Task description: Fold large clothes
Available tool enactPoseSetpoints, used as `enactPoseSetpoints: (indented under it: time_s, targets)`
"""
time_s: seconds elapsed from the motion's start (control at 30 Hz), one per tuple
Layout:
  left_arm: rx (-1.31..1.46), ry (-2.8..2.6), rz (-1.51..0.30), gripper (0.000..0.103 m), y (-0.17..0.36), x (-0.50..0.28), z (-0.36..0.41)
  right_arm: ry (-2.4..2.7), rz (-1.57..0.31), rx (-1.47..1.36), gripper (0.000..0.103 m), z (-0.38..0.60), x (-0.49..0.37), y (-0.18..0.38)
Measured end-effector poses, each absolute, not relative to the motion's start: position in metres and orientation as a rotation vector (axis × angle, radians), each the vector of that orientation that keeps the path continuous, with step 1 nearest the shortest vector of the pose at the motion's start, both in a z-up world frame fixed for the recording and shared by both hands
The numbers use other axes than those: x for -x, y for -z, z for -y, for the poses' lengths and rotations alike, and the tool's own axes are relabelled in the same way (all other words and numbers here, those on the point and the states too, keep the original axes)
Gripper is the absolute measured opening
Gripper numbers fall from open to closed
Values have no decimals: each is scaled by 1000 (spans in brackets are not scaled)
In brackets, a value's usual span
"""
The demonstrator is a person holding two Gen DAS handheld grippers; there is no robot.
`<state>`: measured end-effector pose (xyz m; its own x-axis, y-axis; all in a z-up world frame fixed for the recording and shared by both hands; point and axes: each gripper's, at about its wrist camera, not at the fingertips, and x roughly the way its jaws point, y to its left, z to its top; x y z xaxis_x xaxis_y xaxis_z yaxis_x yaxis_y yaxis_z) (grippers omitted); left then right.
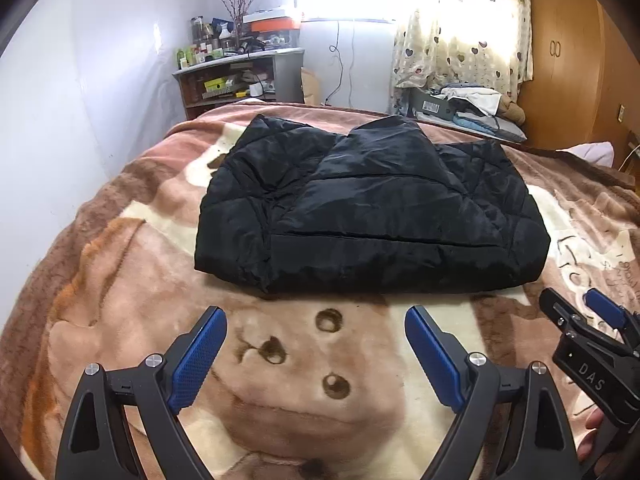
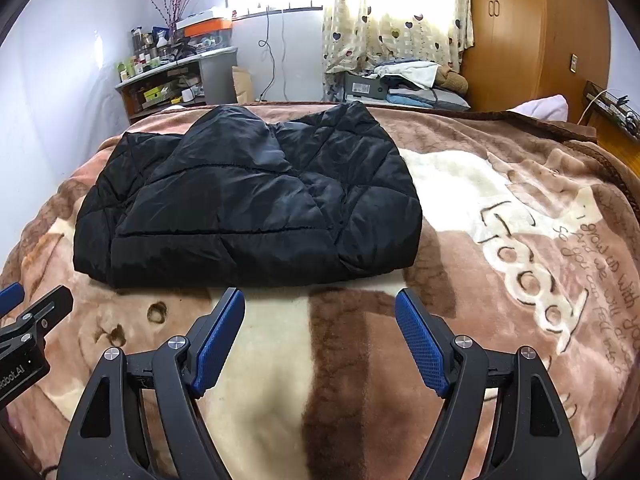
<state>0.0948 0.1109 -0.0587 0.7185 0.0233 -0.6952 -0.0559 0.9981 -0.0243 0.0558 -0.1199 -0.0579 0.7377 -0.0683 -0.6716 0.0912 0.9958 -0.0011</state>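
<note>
A plush brown and cream blanket (image 2: 500, 184) with a bear face and looping script is covering the bed, and it is filling most of both views. Behind it, a cluttered shelf unit (image 2: 168, 80) is standing in the corner beside a white wall, a heart-print curtain (image 2: 392, 12) is glowing with daylight from the window, and a wooden wardrobe (image 2: 520, 32) is rising on the right. A pile of folded laundry (image 2: 408, 80) is sitting just past the far edge of the bed.

The black quilted jacket (image 1: 360, 216) is lying folded into a compact bundle in the middle of the bed, flat on the blanket, sleeves tucked in.

Both tools are hovering short of the jacket's near edge, angled down toward the blanket. The left gripper (image 1: 316, 332) is holding its jaws wide apart with nothing between them, over the bear's face. The right gripper (image 2: 320, 316) is hanging just beside it, jaws also apart and empty, clear of the fabric.
</note>
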Motion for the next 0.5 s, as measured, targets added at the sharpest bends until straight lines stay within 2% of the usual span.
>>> enactPoseSetpoints:
  time_s: [0.5]
  targets:
    - [7, -60, -766, 91, 61, -93, -103, 82, -729, -27, 77, 119, -54, 58]
